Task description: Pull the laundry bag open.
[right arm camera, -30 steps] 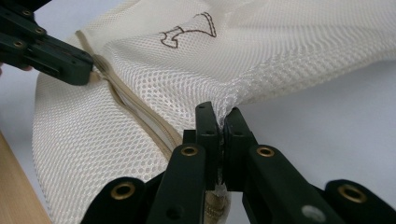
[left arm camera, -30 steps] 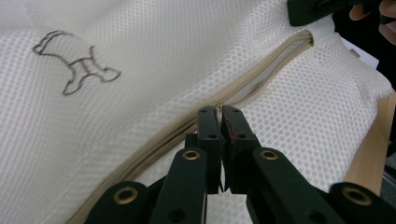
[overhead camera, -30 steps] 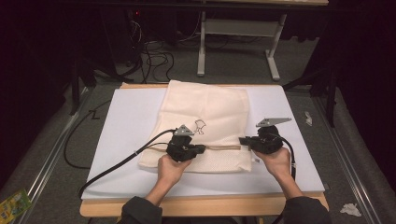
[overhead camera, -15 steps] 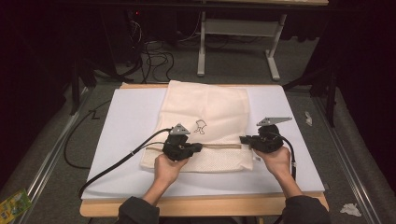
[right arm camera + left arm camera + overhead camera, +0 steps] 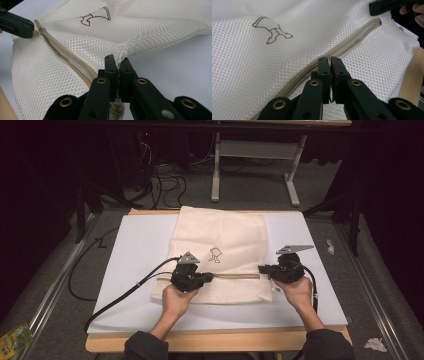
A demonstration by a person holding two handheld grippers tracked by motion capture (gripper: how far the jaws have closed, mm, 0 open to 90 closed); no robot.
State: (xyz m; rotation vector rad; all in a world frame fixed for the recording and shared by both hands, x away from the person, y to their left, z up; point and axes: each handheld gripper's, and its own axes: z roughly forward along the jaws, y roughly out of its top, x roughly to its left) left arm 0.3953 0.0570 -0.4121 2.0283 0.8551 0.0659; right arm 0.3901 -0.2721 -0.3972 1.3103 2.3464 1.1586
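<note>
A cream mesh bag (image 5: 220,235) with a small brown outline figure (image 5: 215,254) lies flat on a white board (image 5: 135,250). A beige zipper (image 5: 235,276) runs across its near part. My left gripper (image 5: 210,277) is shut on the zipper pull at the zipper's left part; in the left gripper view its jaws (image 5: 330,60) pinch the zipper line, and the zipper (image 5: 357,37) gapes open beyond them. My right gripper (image 5: 261,270) is shut on the mesh at the zipper's right end, which shows bunched between the jaws (image 5: 117,61) in the right gripper view.
The board rests on a wooden table whose front edge (image 5: 225,342) runs near the person. Black cables (image 5: 125,290) trail from the grippers over the board's left and right. Beyond the table stand metal desk legs (image 5: 216,170) and floor cables.
My left gripper has slid a little to the left along the zipper with the pull, widening the opened stretch. The right gripper has stayed in place on the bag's end.
</note>
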